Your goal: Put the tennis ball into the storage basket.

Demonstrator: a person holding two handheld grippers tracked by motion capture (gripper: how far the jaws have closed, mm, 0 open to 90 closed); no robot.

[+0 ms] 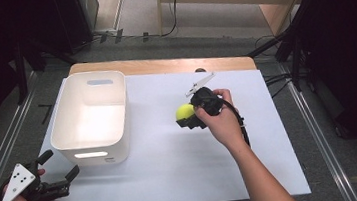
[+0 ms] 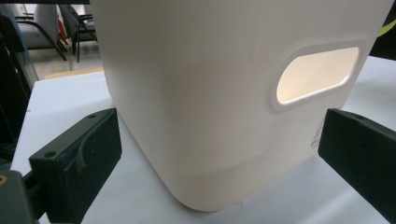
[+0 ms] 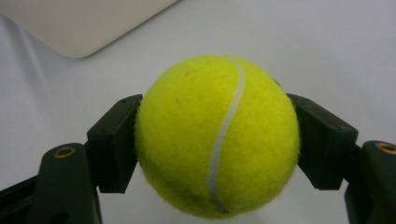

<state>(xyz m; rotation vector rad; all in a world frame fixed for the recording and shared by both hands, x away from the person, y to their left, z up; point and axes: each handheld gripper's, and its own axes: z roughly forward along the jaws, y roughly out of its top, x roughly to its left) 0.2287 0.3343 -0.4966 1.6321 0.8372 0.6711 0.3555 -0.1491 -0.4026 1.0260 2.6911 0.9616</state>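
Right gripper view: your right gripper squeezes the ball between both jaws; the bin sits near. Your left gripper is spread wide.

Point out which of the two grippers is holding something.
The right gripper: its black jaws clamp the yellow-green tennis ball. The left gripper gapes open near the white plastic bin.

We can read no text: the small red label low on the white plastic bin is too blurred.

left gripper low at near-left, jaws spread wide; right gripper extended forward, jaws clamped.
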